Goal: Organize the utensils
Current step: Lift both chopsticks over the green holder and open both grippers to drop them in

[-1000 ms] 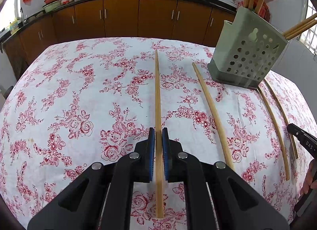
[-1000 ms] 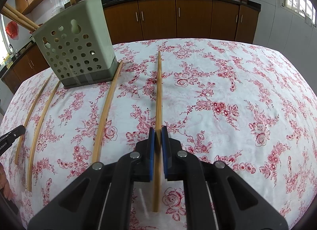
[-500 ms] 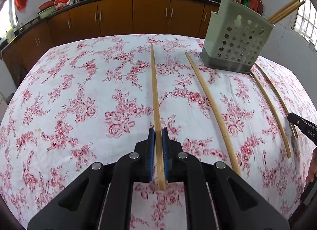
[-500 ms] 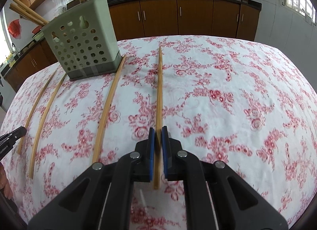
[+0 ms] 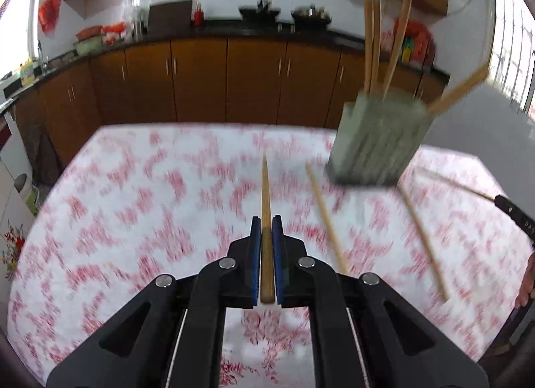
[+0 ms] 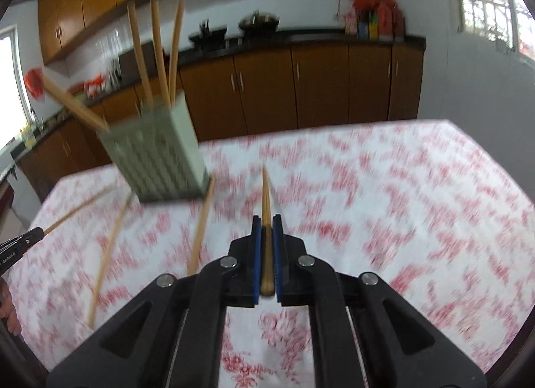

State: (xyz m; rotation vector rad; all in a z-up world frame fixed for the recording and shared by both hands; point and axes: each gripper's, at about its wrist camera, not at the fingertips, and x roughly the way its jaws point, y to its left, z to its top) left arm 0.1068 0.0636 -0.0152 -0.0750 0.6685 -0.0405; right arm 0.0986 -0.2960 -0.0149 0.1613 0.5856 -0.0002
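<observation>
My left gripper (image 5: 266,221) is shut on a wooden chopstick (image 5: 265,194), lifted above the floral tablecloth (image 5: 133,204). My right gripper (image 6: 266,221) is shut on another wooden chopstick (image 6: 266,194), also lifted. The green perforated utensil holder (image 5: 378,140) stands at the table's far side with several chopsticks in it; it also shows in the right wrist view (image 6: 157,154). Loose chopsticks (image 5: 326,217) lie on the cloth between the grippers, also seen in the right wrist view (image 6: 200,227). Both views are motion-blurred.
Brown kitchen cabinets (image 5: 200,80) and a dark counter with pans run behind the table. The other gripper's tip shows at the right edge of the left wrist view (image 5: 516,217) and the left edge of the right wrist view (image 6: 20,244).
Both grippers have risen and tilted up with their chopsticks, lifting them off the cloth. The holder now sits lower and nearer in both views.
</observation>
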